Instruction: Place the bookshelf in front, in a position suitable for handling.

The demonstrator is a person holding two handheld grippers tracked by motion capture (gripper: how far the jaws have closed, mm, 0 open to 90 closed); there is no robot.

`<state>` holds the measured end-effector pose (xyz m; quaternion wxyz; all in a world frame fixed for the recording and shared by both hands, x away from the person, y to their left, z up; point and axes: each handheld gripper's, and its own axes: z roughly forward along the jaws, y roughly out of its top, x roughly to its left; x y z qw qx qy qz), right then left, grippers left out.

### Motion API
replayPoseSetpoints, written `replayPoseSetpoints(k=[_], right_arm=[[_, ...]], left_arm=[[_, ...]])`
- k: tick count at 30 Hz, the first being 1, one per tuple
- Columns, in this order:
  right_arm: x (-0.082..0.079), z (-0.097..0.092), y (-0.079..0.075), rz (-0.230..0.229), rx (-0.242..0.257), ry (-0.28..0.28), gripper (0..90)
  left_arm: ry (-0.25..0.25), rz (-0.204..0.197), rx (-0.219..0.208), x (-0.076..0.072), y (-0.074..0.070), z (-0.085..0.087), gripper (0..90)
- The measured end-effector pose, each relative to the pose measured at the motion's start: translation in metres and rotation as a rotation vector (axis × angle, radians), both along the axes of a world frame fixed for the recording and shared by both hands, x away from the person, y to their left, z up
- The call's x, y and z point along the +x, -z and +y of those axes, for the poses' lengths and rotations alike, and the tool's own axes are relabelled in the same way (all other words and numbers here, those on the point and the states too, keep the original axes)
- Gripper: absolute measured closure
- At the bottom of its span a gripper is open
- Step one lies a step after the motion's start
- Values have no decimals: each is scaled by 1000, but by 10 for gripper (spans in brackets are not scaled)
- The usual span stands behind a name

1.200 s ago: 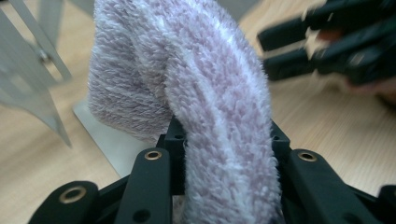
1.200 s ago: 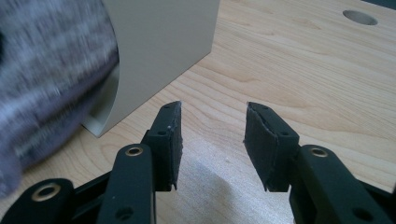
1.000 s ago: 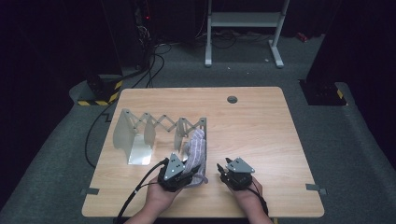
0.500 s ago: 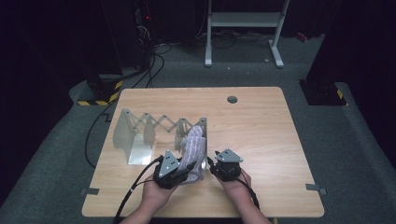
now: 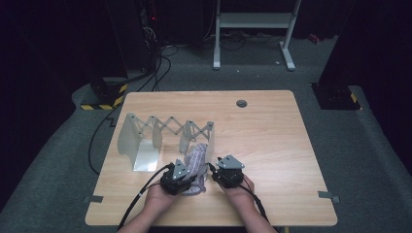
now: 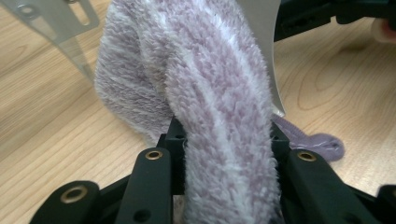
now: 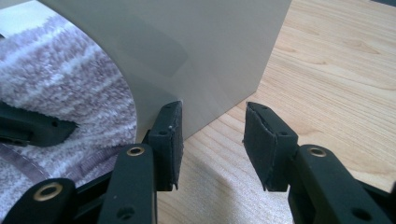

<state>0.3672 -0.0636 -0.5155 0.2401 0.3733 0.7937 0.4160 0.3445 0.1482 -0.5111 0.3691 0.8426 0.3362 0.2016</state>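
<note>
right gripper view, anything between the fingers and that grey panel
No. The right gripper stands open with bare table between its fingers; the grey panel is just ahead, its lower corner by the left finger. The purple sock lies off to the side.

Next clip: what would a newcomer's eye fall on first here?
The fuzzy purple-and-white striped sock, pulled over the end panel of the grey accordion rack near the table's front edge. The left gripper is shut on its cuff. Beside it, the right gripper stands open at that panel's corner, nothing between its jaws.
</note>
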Motion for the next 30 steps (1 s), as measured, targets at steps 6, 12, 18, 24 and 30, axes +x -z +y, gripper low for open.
replayPoseSetpoints(k=[6,12,18,24,30], right_arm=[[1,2,2,6,7,-2,580],[0,6,3,8,5,-21,580],[0,6,3,5,3,-29,577],[-1,6,2,7,8,-27,576],[-2,6,2,5,6,-34,573]], left_arm=[[1,-23,17,8,-6,-6,648],[4,-71,-8,13,-26,-11,649],[15,-150,-55,9,-54,-8,652],[8,-258,-103,11,-87,-4,654],[17,-242,-66,16,-79,-9,659]])
